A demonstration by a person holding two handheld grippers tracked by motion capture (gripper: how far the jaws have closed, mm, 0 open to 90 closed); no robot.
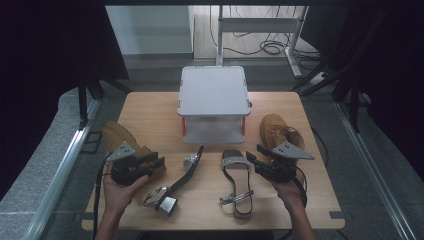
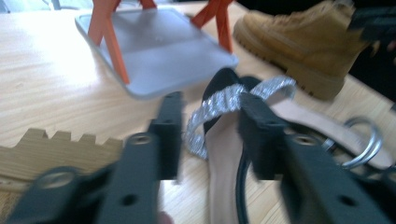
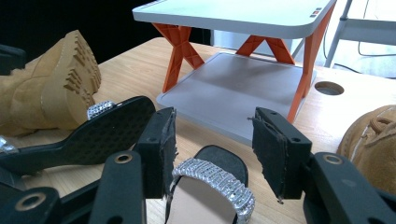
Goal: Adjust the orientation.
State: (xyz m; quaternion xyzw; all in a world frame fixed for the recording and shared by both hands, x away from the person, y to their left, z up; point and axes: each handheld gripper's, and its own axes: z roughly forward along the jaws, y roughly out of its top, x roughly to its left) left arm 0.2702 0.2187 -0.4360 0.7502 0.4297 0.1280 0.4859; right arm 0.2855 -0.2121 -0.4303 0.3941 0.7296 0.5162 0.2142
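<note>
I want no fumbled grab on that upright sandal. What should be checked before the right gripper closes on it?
1. Right gripper open: ok, jaws stand apart.
2. Upright sandal lined up: ok, its glitter strap lies between the jaws.
3. Jaws touching the strap: not ok, still apart from it.
4. Left gripper out of the way: ok, beside the overturned sandal.
5. Shelf rack unloaded: ok.

Tan boots [image 1: 280, 131], black sandals [image 1: 237, 184] with silver glitter straps, grey shelf [image 1: 214, 91] on orange legs.
</note>
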